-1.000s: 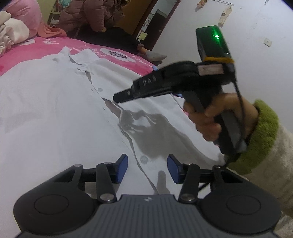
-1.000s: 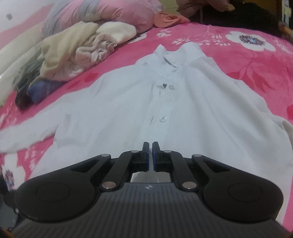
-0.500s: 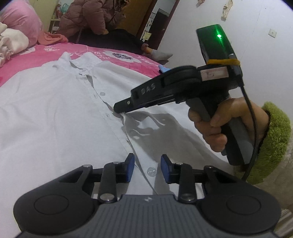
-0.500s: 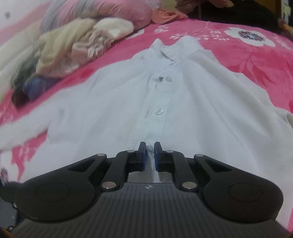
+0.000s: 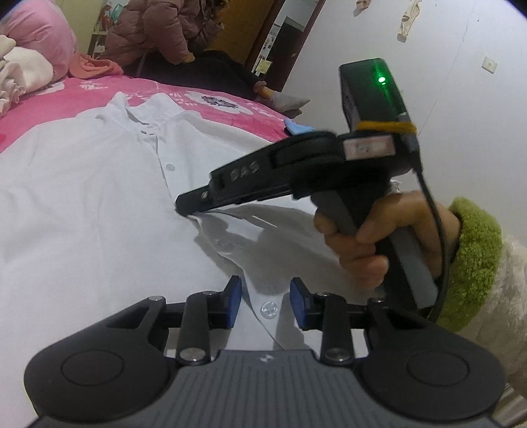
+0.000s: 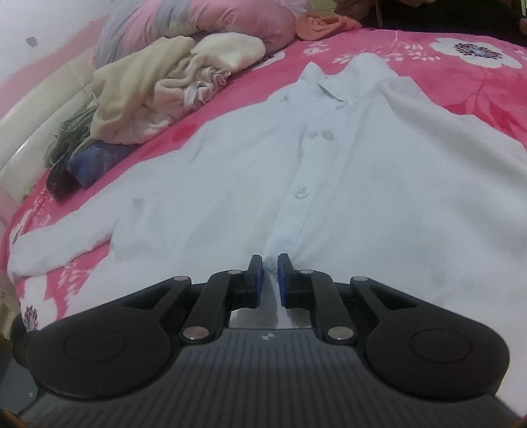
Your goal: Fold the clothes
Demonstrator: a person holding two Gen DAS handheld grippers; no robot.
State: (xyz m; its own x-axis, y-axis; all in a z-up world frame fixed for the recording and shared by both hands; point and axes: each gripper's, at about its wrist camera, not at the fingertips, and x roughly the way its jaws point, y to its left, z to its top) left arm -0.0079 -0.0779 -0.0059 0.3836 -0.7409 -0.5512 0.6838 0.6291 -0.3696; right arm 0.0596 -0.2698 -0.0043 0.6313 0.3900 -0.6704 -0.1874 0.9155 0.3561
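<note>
Jaws on the right gripper (image 6: 270,265) have just been opening: a second ago the blue pads nearly met, and now a narrow gap stands between them, with a clear button (image 6: 270,263) and the placket of the shirt (image 6: 378,184) showing in it. Whether the pads press on the cloth I cannot tell. From the left wrist, the right gripper's tip (image 5: 182,207) now touches the placket, where before it hung just above it, and cloth rises in a small ridge below the tip. The left gripper (image 5: 265,301) narrowed and has just been opening again; its pads stand apart on either side of the placket, a button (image 5: 269,309) between them, touching neither. The shirt fills more of both views than a second ago.

The shirt is white, long-sleeved, spread face up on a pink flowered blanket (image 6: 461,82), collar (image 6: 336,85) far from the grippers, buttoned down the middle. One sleeve (image 6: 59,243) lies stretched out at the left of the right-wrist view. A heap of clothes (image 6: 158,98) sits beside it, near a pink pillow (image 6: 204,19).
</note>
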